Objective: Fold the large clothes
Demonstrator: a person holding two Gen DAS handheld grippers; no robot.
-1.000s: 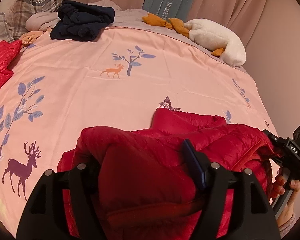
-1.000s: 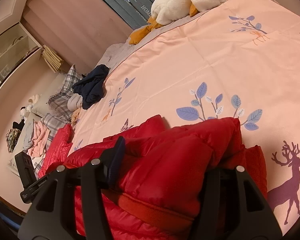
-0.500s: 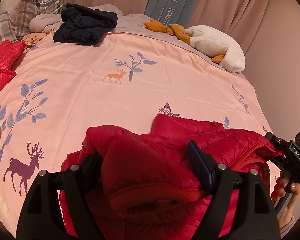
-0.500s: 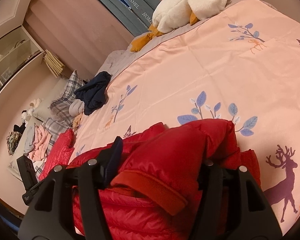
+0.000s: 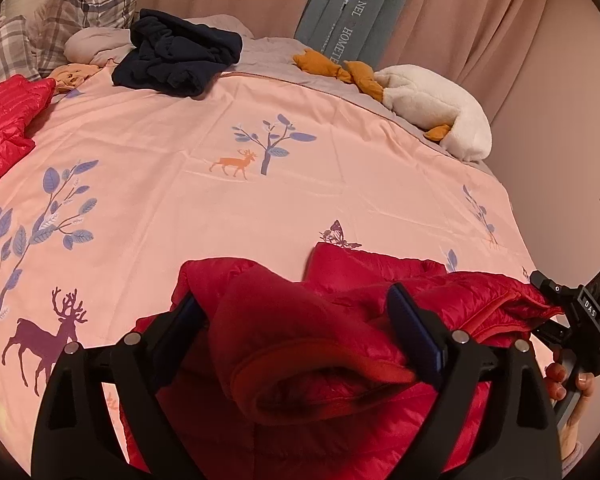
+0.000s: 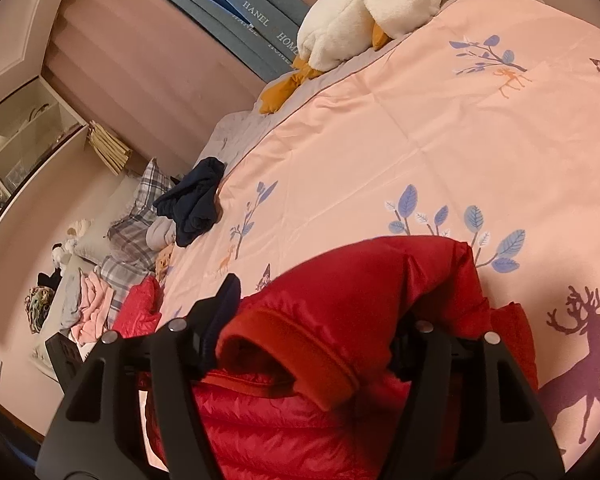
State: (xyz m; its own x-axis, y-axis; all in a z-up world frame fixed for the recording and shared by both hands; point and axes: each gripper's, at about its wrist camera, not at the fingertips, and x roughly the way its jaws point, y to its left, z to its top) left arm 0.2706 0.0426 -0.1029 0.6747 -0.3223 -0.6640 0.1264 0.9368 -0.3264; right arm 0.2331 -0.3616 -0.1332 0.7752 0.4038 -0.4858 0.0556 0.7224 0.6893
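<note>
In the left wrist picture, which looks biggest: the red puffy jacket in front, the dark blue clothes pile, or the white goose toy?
1. red puffy jacket, though it lies nearest the camera, which swells it.
2. and 3. dark blue clothes pile and white goose toy look about alike; no clear order.

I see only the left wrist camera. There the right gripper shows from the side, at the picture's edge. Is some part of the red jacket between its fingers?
Observer: Yes. In the right wrist view, a sleeve of the red jacket lies between the fingers of the right gripper, cuff toward the camera. Its jaws are opening.
Operator: Do both finger pads show?
Observer: Only one of the pads shows; the sleeve drapes over the other finger and hides its pad.
Operator: What lies beyond the plaid pillows?
Observer: A pile of pink clothes lies beside the plaid pillows.
</note>
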